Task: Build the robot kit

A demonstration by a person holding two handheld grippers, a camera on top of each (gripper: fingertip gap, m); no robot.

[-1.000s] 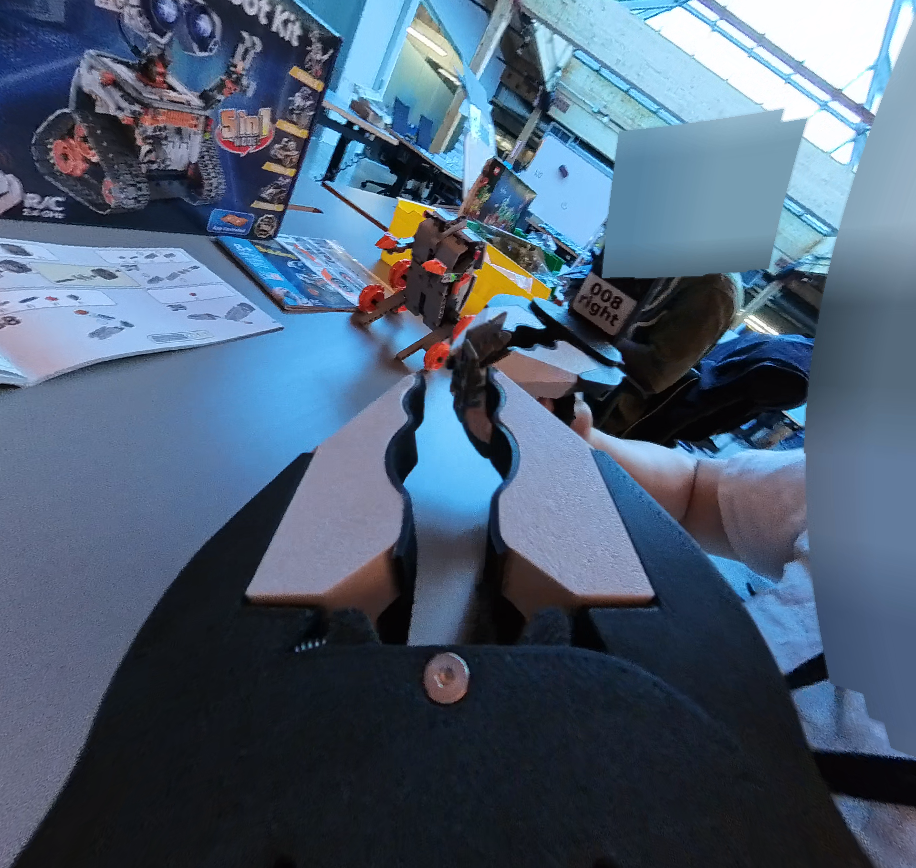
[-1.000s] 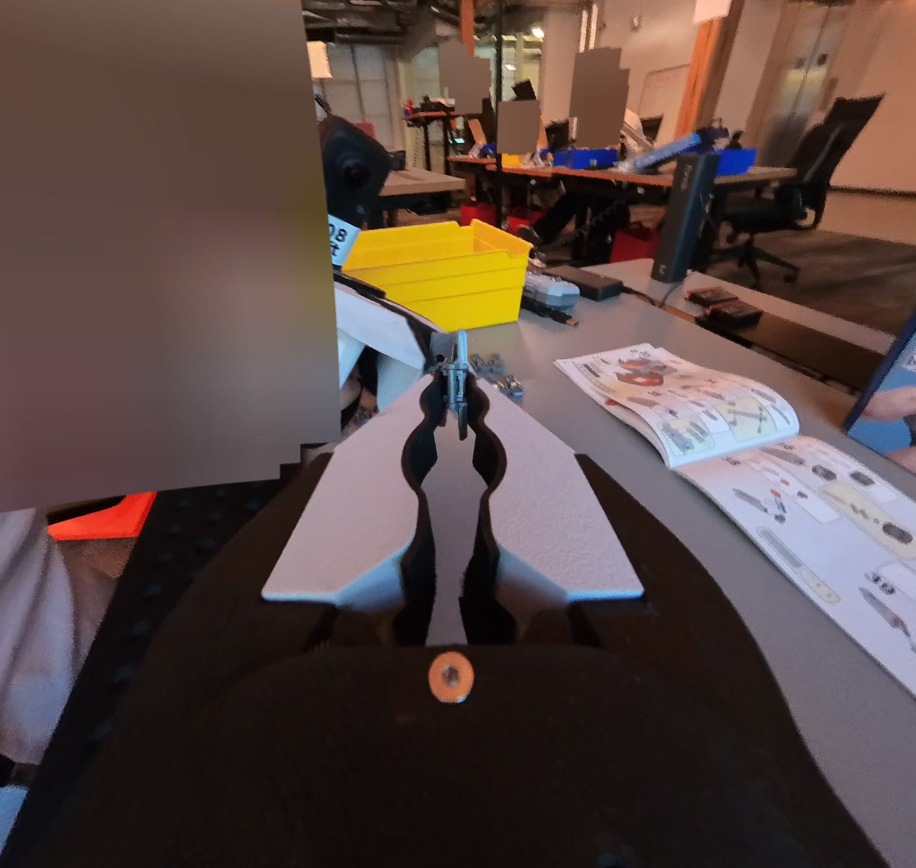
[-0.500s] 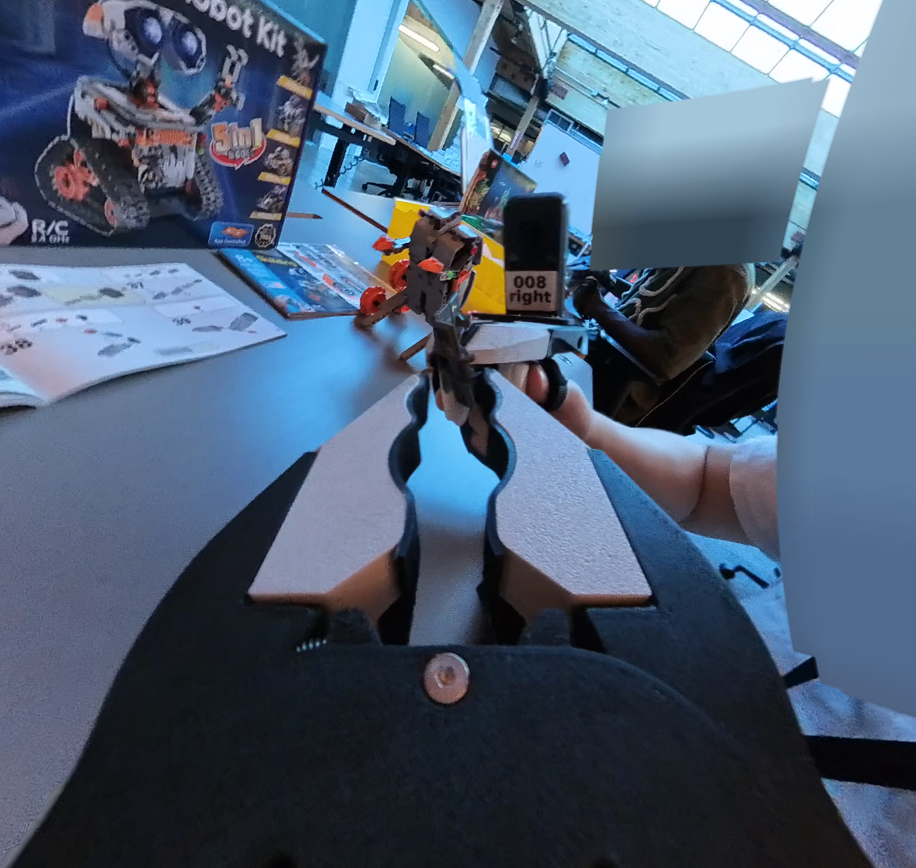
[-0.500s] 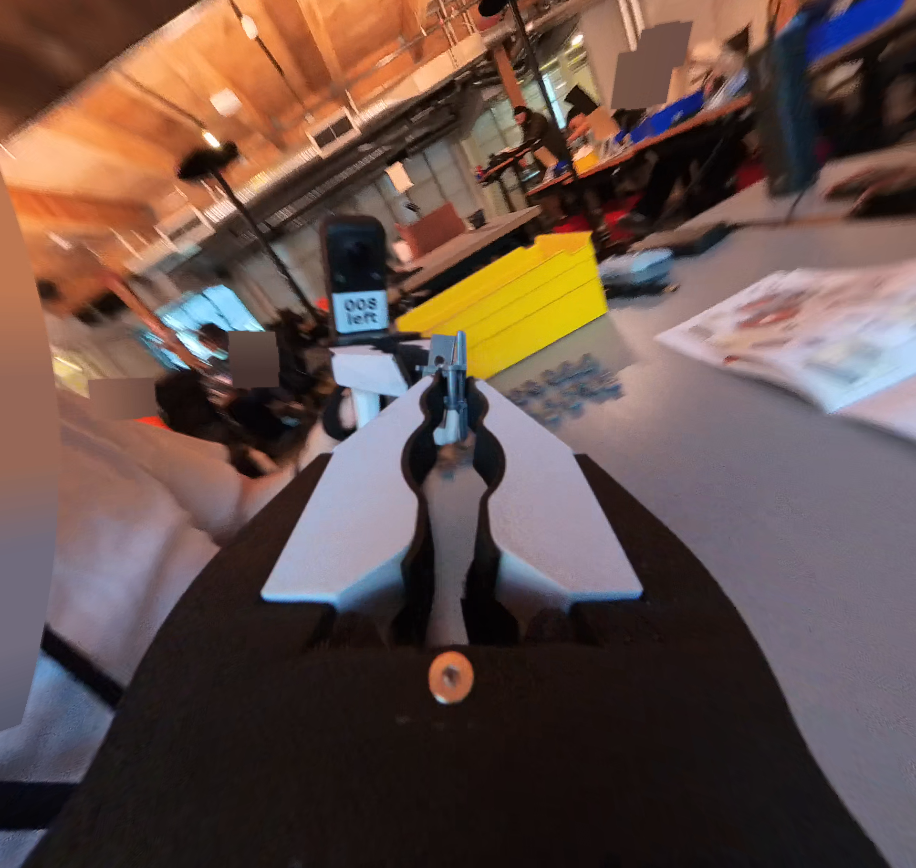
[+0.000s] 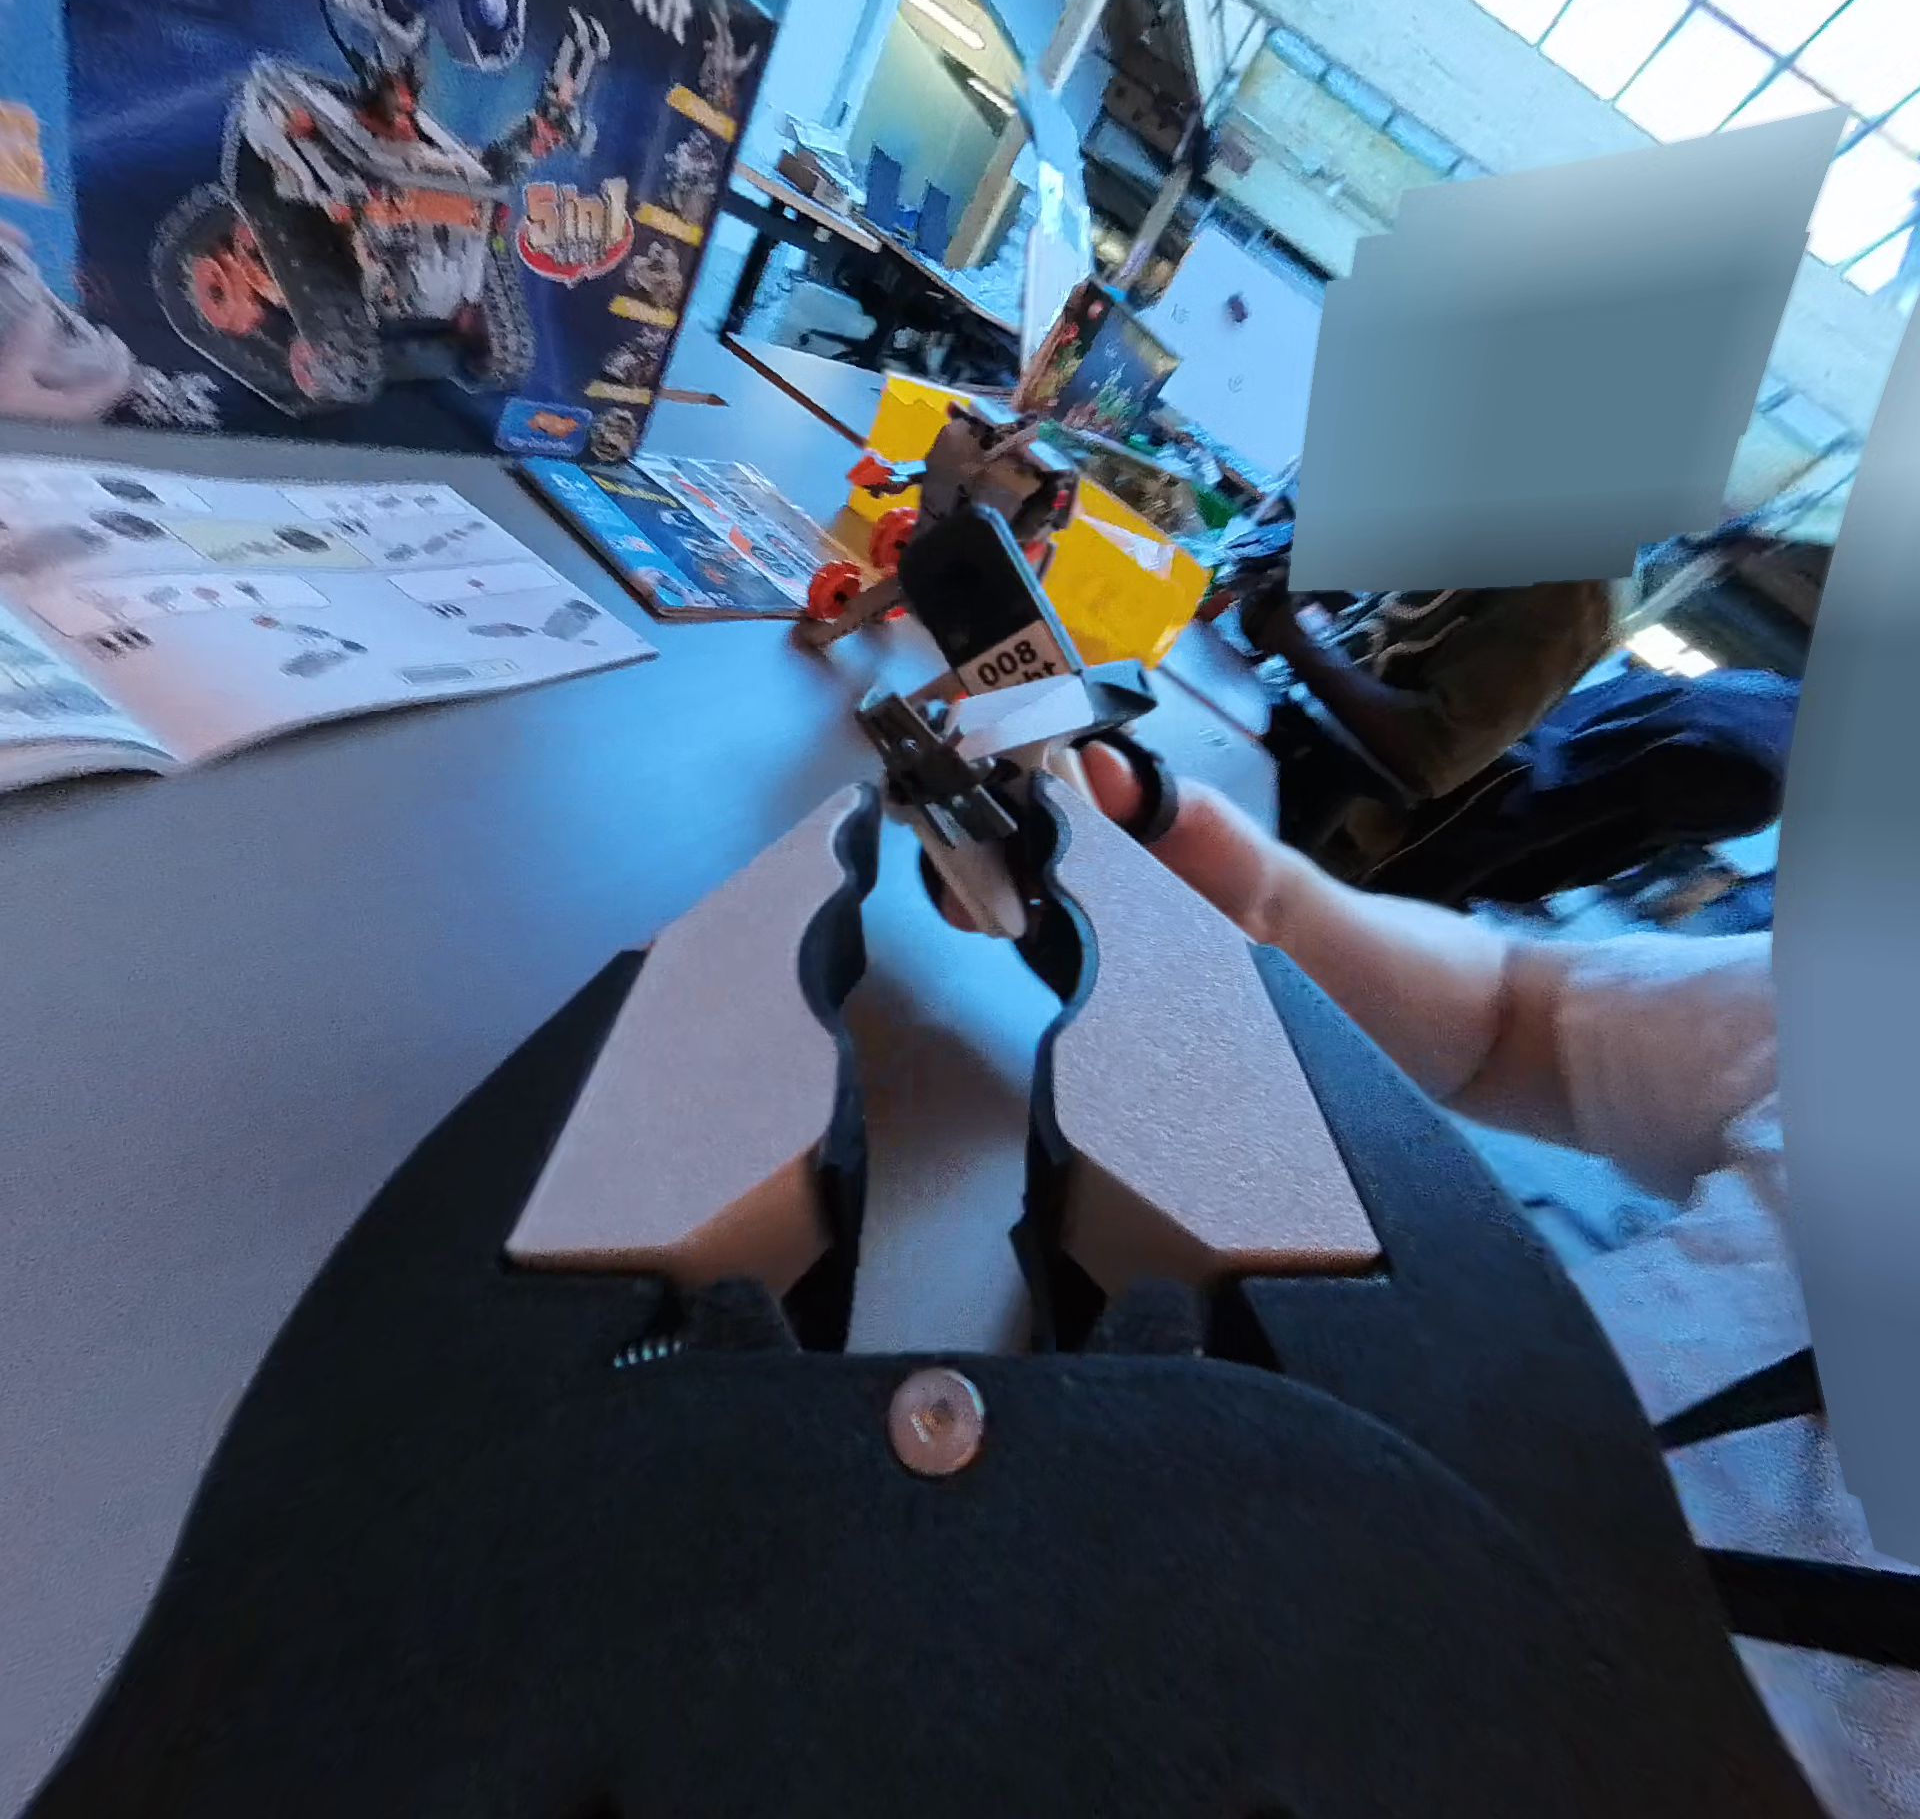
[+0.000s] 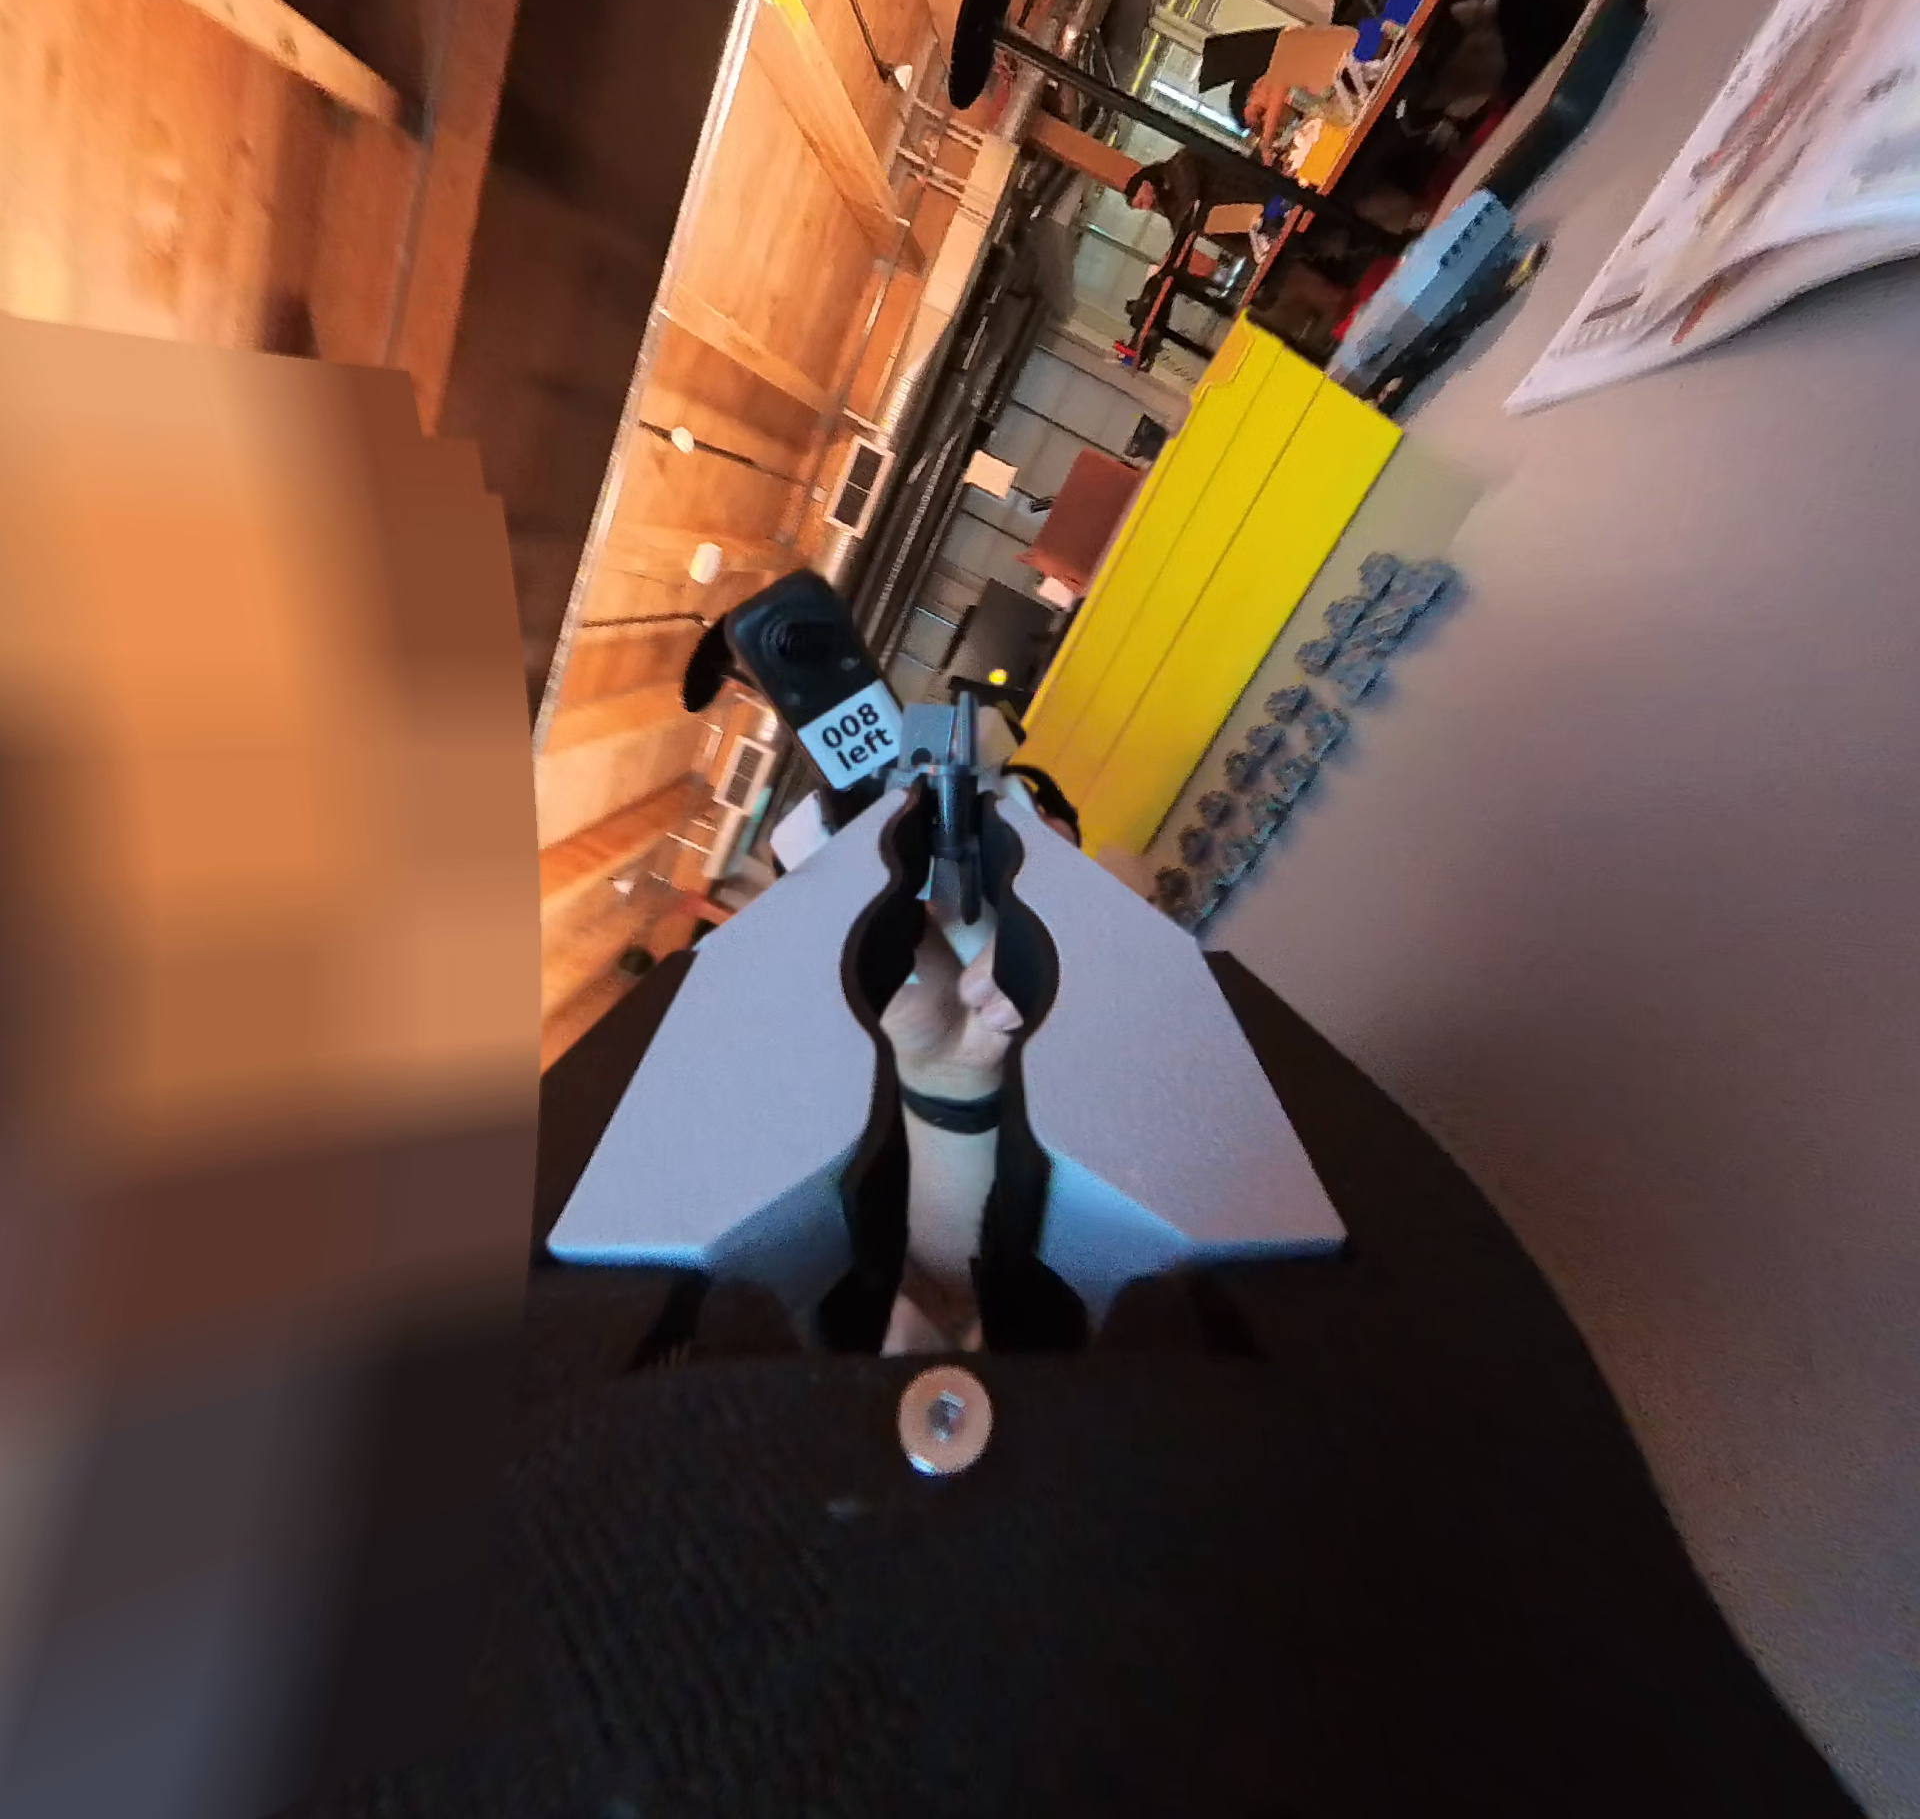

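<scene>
- Right now you are holding both grippers up off the grey table (image 5: 312, 938), tips meeting nose to nose.
- Your left gripper (image 5: 961, 834) is pinching a small dark grey brick assembly (image 5: 935, 782) between its fingertips; the piece is sticking out past the tips, tilted up and to the left.
- Your right gripper (image 6: 956, 834) is pressing its tips onto a thin dark and grey part (image 6: 951, 803), and that view is rolling steeply sideways, so the table is running up its right edge.
- In the left wrist view, your right gripper is coming in from the right, touching or just beside the held assembly; which of the two I cannot tell through the blur.
- Beyond the tips, a half-built model with orange wheels (image 5: 935, 533) is standing on the table, just in front of a yellow bin (image 5: 1122, 574).
- An open instruction booklet (image 5: 270, 606) is lying to the left, with a closed blue booklet (image 5: 707, 543) and a big kit box (image 5: 364, 159) behind it.
- In the right wrist view, a scatter of small grey pieces (image 6: 1309, 730) is lying on the table beside the yellow bin.
</scene>
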